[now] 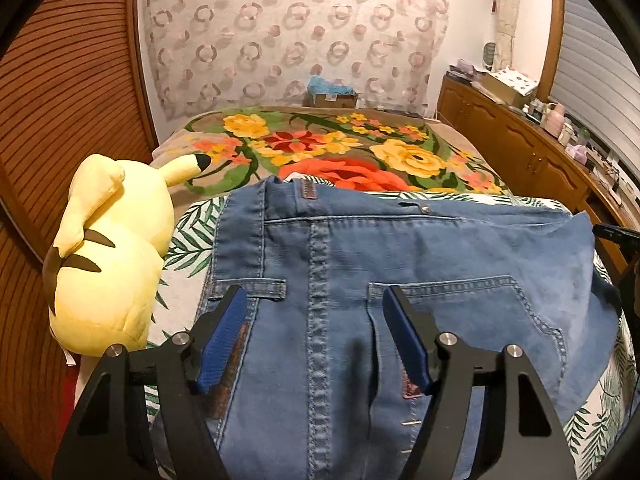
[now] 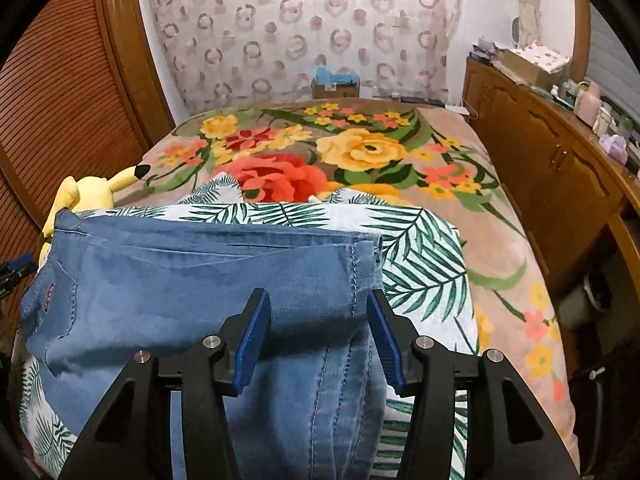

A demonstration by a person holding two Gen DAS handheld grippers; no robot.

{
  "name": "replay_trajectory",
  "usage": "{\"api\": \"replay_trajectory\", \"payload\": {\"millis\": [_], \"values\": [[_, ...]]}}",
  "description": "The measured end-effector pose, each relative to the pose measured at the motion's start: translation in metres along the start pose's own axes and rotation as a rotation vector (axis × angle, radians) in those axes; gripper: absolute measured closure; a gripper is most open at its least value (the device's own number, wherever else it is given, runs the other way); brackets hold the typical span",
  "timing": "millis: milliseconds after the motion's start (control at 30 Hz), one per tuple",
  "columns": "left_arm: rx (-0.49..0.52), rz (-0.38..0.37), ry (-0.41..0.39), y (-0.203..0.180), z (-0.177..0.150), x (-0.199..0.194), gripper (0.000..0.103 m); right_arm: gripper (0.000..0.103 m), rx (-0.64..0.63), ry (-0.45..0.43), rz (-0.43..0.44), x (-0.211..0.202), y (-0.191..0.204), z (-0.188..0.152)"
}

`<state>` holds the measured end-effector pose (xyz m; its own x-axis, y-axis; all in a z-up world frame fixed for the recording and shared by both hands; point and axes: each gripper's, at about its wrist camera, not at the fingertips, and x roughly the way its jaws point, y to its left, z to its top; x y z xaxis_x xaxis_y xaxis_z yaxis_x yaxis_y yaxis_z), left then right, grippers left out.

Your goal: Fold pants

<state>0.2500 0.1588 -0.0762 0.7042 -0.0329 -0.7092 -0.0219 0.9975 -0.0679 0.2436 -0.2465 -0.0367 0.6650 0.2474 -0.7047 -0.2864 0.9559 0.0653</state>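
Jeans point(image 1: 400, 248) lie folded on the bed point(image 2: 500, 240); both hand-held grippers, left point(image 1: 314, 300) and right point(image 2: 318, 304), hover released. Next: regrasp for another fold.

Left gripper point(image 1: 314, 308) and right gripper point(image 2: 318, 312) both angle downward, jaws spread apart, pads gripping nothing.
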Motion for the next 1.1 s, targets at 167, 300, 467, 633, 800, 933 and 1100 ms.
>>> {"api": "replay_trajectory", "payload": {"millis": [167, 300, 467, 633, 800, 933, 1100], "values": [[-0.001, 0.010, 0.024, 0.004, -0.003, 0.011, 0.041, 0.051, -0.007, 0.020, 0.020, 0.007, 0.002, 0.009], [-0.004, 0.026, 0.030, 0.012, 0.000, 0.015, 0.044, 0.062, -0.023, 0.025, 0.045, 0.010, 0.001, 0.014], [-0.019, 0.056, 0.025, 0.030, 0.014, 0.021, 0.043, 0.103, -0.070, 0.004, 0.044, 0.012, 0.004, 0.015], [-0.027, 0.062, 0.052, 0.043, 0.023, 0.036, 0.043, 0.103, -0.038, -0.173, -0.035, -0.015, -0.005, 0.017], [-0.020, 0.038, 0.107, 0.044, 0.018, 0.054, 0.046, 0.103, -0.005, -0.207, -0.023, -0.024, -0.020, 0.024], [-0.025, -0.018, 0.117, 0.043, 0.018, 0.056, 0.074, 0.103, -0.013, -0.173, -0.012, -0.017, -0.023, 0.018], [0.009, -0.022, 0.099, 0.034, 0.022, 0.048, 0.100, 0.098, 0.004, -0.115, -0.003, -0.011, -0.028, 0.018]]}}
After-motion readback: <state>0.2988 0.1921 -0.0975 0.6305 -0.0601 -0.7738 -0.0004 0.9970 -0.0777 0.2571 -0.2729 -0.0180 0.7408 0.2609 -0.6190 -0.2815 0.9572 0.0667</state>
